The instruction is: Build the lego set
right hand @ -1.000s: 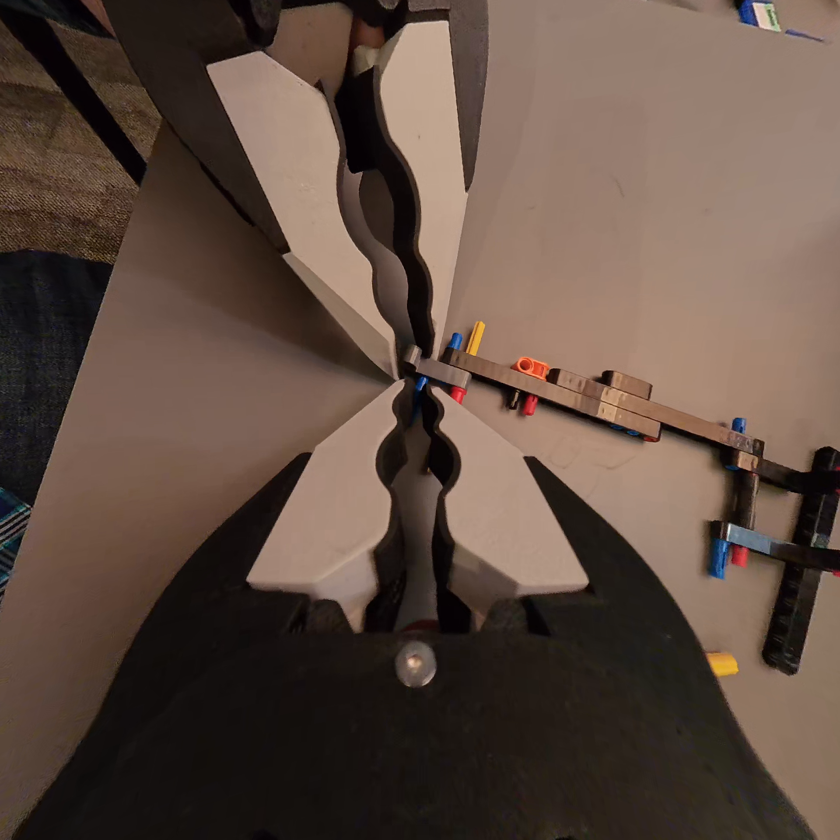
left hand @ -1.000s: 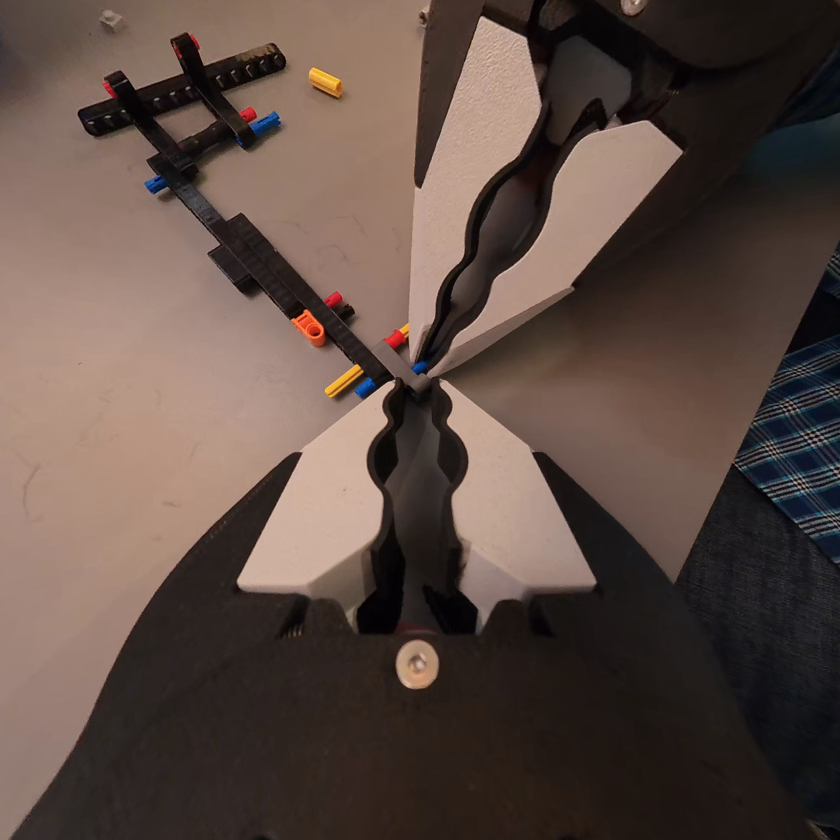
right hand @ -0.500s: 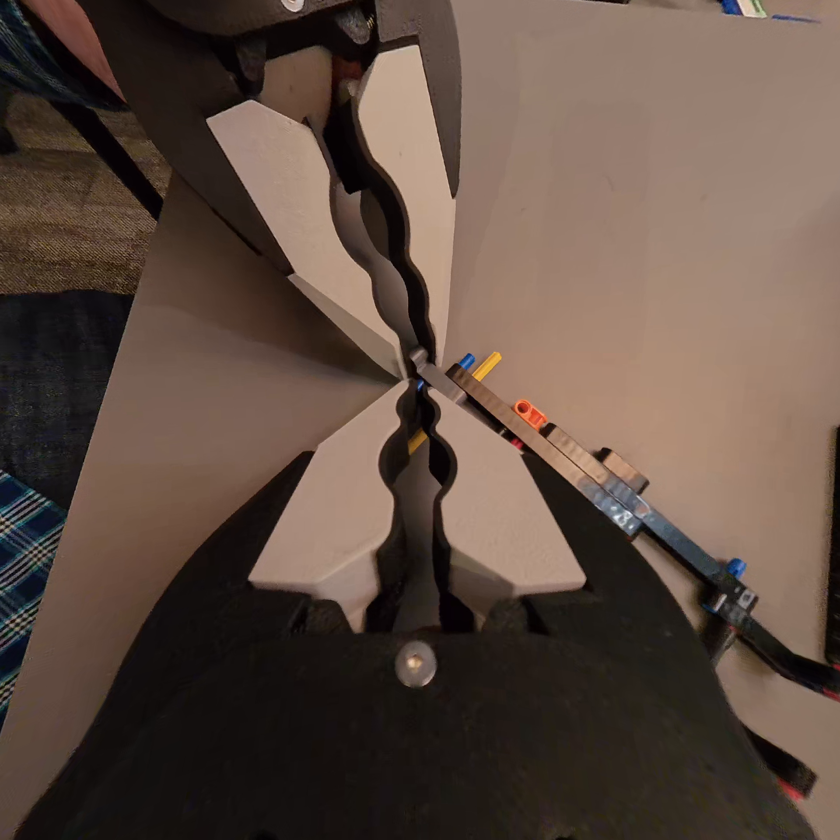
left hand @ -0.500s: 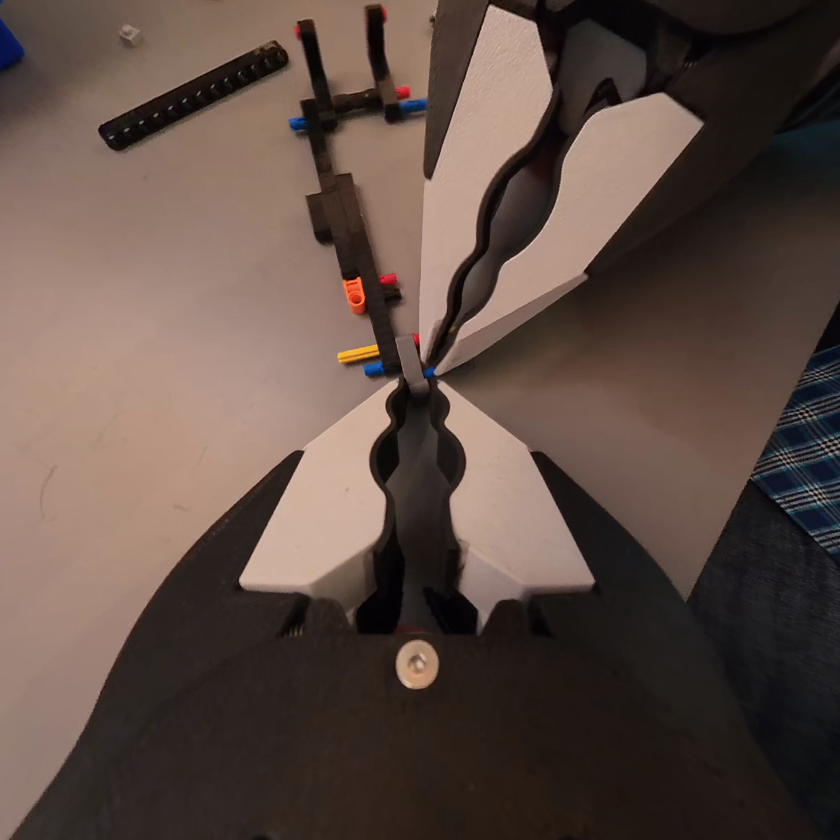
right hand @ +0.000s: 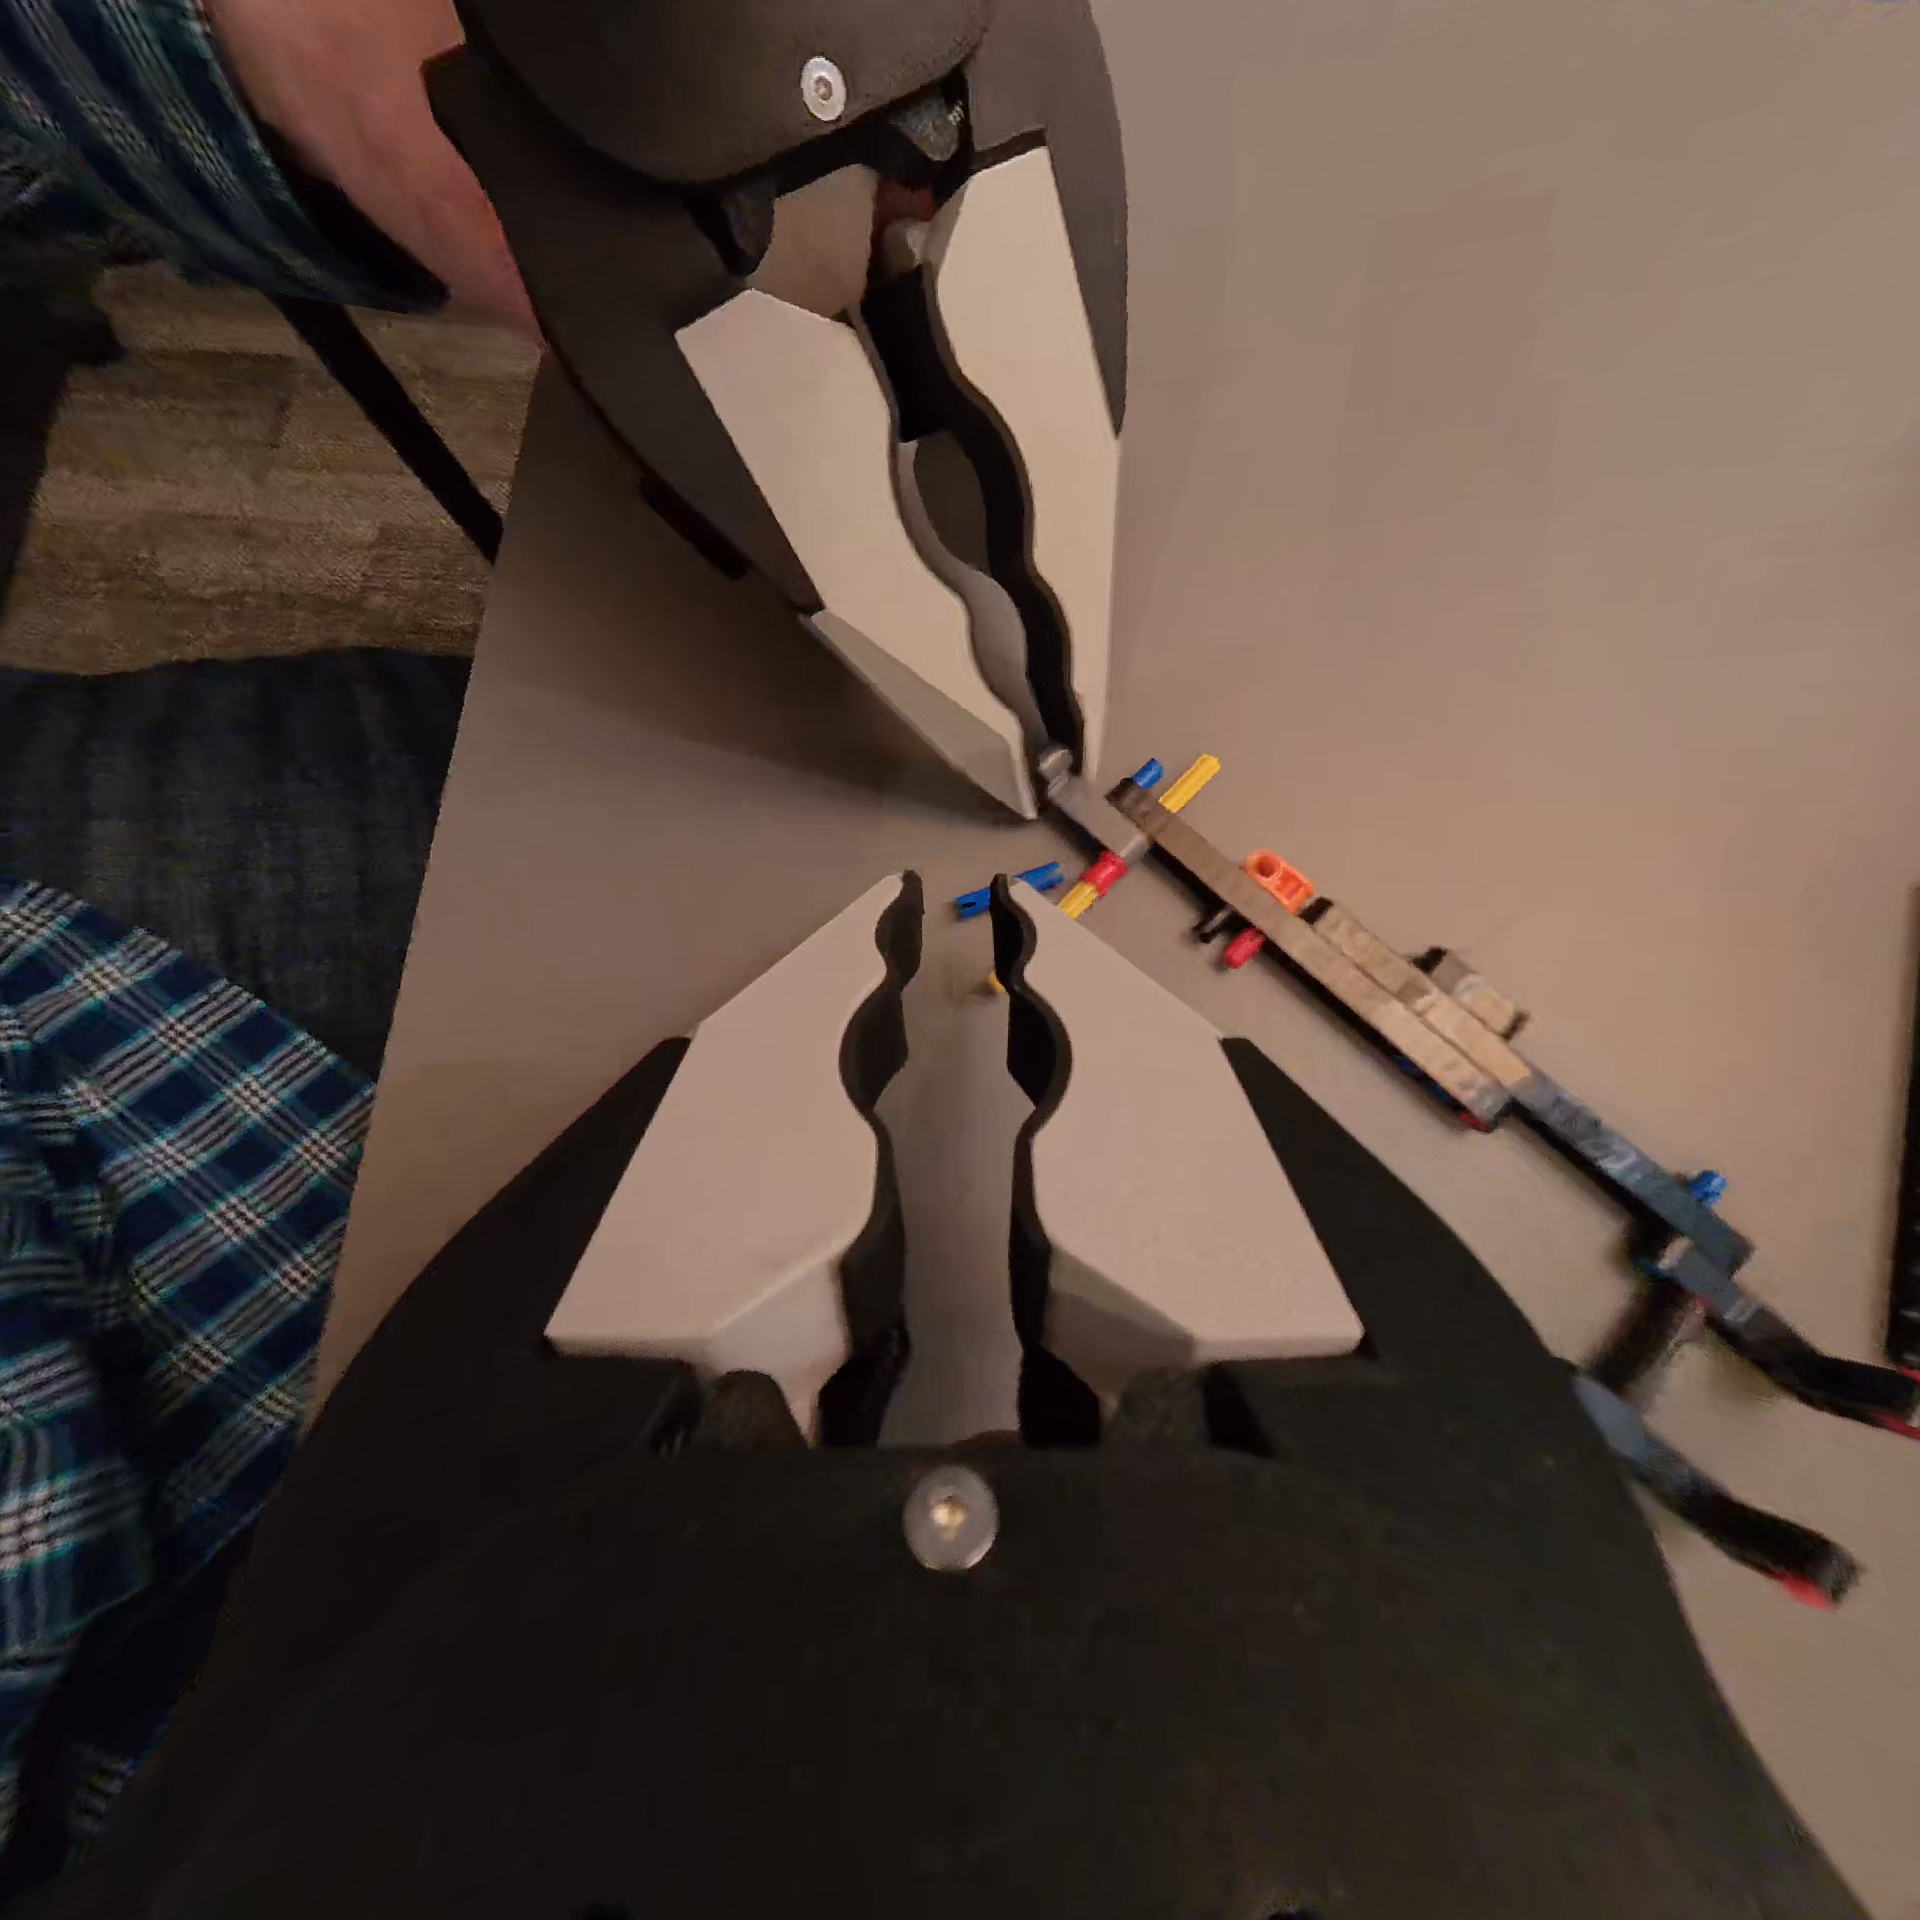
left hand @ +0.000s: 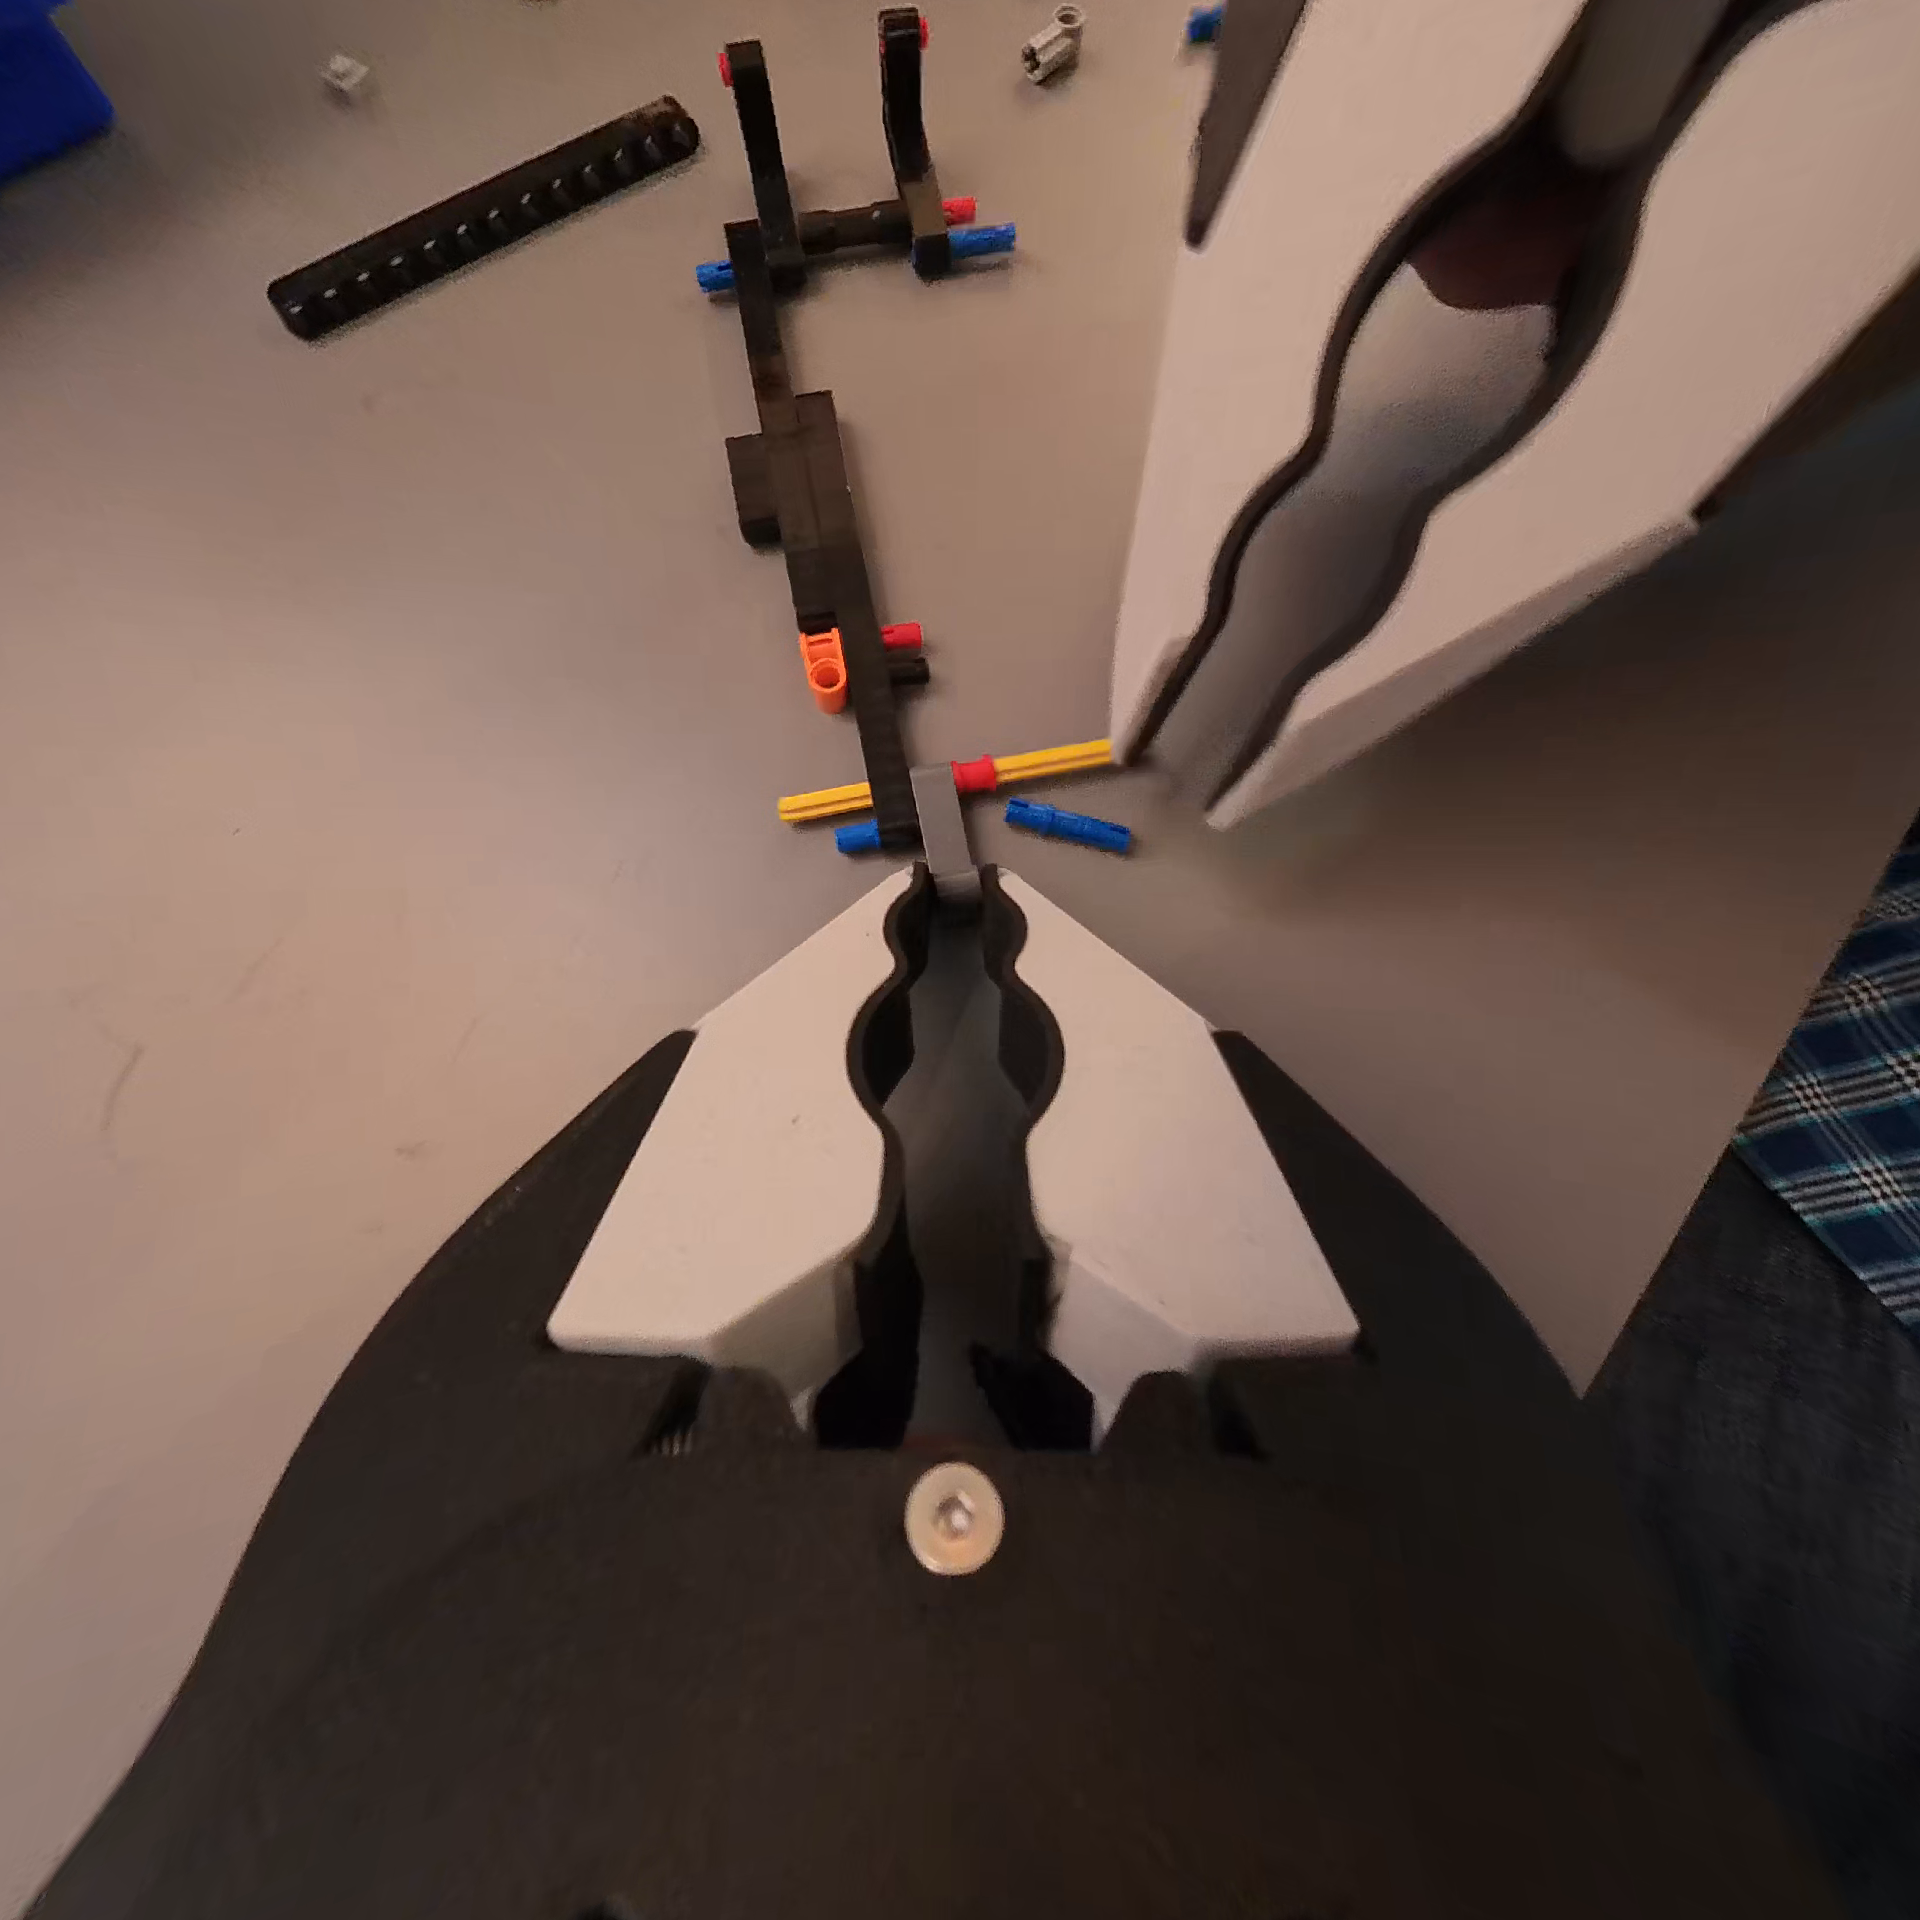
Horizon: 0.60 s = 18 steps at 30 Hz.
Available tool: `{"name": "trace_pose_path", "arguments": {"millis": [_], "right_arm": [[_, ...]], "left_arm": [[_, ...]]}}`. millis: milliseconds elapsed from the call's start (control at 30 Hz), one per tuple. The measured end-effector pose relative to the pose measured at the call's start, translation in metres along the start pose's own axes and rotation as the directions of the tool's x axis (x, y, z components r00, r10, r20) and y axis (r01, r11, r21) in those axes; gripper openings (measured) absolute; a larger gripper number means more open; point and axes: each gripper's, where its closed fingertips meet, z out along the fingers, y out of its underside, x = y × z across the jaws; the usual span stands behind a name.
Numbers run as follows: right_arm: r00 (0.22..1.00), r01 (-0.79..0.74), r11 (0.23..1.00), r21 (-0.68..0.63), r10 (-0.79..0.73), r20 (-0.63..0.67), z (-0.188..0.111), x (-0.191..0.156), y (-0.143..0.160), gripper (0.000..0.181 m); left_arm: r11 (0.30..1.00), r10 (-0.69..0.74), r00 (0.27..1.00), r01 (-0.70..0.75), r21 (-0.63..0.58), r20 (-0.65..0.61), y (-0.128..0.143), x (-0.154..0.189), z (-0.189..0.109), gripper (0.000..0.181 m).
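A long black lego assembly [left hand: 821,520] lies on the grey table, with an orange connector [left hand: 824,670], a yellow axle [left hand: 1049,761] and a red bush [left hand: 971,774]. My left gripper [left hand: 951,883] is shut on the grey beam [left hand: 940,821] at its near end. This also shows in the right wrist view, with the left gripper [right hand: 1055,764] on the assembly [right hand: 1351,966]. My right gripper [right hand: 956,883] is open and empty, just clear of the assembly. A loose blue pin [right hand: 1003,888] lies on the table at its fingertips and also shows in the left wrist view [left hand: 1065,826].
A separate long black beam [left hand: 478,218] lies at the far left. Small grey pieces [left hand: 1049,42] and a blue object [left hand: 42,83] sit at the far edge. A person's plaid sleeve [right hand: 156,1143] and the table edge [right hand: 457,727] are close by. The gap from one gripper's tips to the other's is roughly 4 cm.
My right gripper has opened and drawn back from the assembly's end, and a blue pin now lies loose on the table. The assembly has swung round while the left gripper kept its hold.
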Motion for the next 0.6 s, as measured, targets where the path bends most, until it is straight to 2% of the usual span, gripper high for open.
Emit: {"name": "trace_pose_path", "arguments": {"millis": [200,300,433,600], "right_arm": [[0.982,-0.103,0.994,-0.041,0.095,-0.163,0.011,0.006,0.016,0.015],[0.972,-0.153,0.988,-0.013,0.149,-0.182,0.014,0.007,0.015,0.018],[0.972,-0.125,0.992,-0.017,0.119,-0.201,0.013,0.006,0.016,0.002],[0.979,-0.104,0.994,0.032,0.108,-0.175,0.005,0.003,0.008,0.010]], "left_arm": [[0.999,-0.034,0.999,0.034,0.000,0.037,-0.005,0.003,0.006,0.006],[0.999,-0.050,0.998,0.050,0.002,0.041,-0.006,0.004,0.007,0.006],[0.994,-0.113,0.994,0.113,0.015,0.001,-0.008,0.006,0.006,0.006],[0.970,-0.233,0.969,0.238,0.053,-0.087,-0.014,0.004,0.001,0.005]]}}
